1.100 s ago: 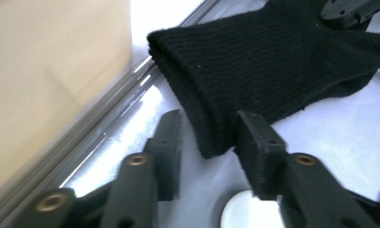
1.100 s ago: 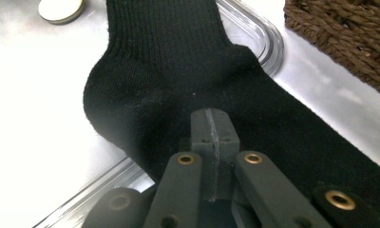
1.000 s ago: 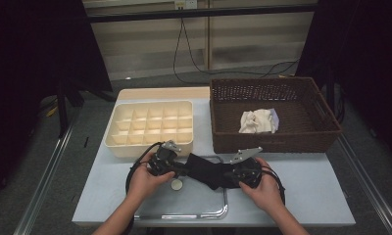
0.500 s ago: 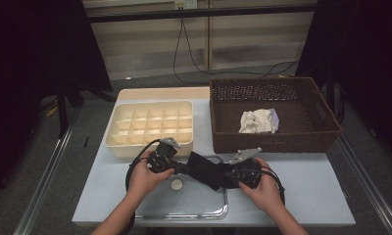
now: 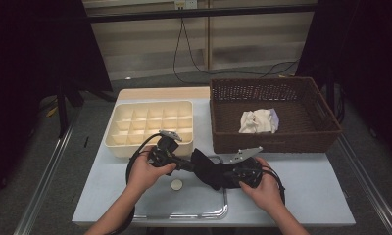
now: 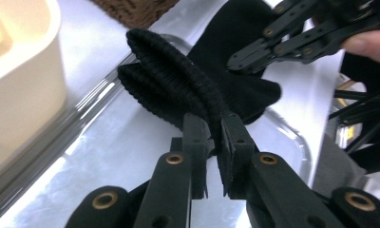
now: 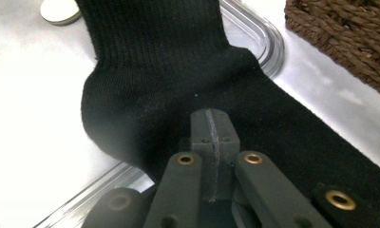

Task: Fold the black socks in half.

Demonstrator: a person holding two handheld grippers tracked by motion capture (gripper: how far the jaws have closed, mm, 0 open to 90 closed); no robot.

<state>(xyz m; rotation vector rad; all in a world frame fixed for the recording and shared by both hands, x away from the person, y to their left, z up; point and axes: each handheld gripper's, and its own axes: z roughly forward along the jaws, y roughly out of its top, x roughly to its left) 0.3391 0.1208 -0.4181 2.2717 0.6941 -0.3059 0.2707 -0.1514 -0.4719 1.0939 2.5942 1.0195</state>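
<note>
Sock: black sock (image 5: 209, 170) hangs stretched between the two grippers above the metal tray (image 5: 218, 211), at 6 o'clock on the table (image 5: 311, 186).
Left gripper (image 6: 215, 142): jaws have just been closing and now pinch the ribbed cuff, folded double between the pads.
Right gripper (image 7: 212, 126): jaws pressed together; the sock's foot lies under and around them, so the grip looks thin.
Slip risk: the folded cuff is thick and springy, so a sharp pull apart may drag it out of the left pads.
Drop risk: if the right grip holds only a fold of knit, the sock may sag back onto the tray.
Snag risk: the loose heel may catch the tray's raised rim.
Tray: small pale disc (image 5: 176, 184), at 9 o'clock from the sock.
Divided box (image 5: 150, 123): cream, at 11 o'clock, compartments look empty.
Wicker basket (image 5: 272, 142): brown, at 1 o'clock, holding one white crumpled cloth (image 5: 257, 121).
</note>
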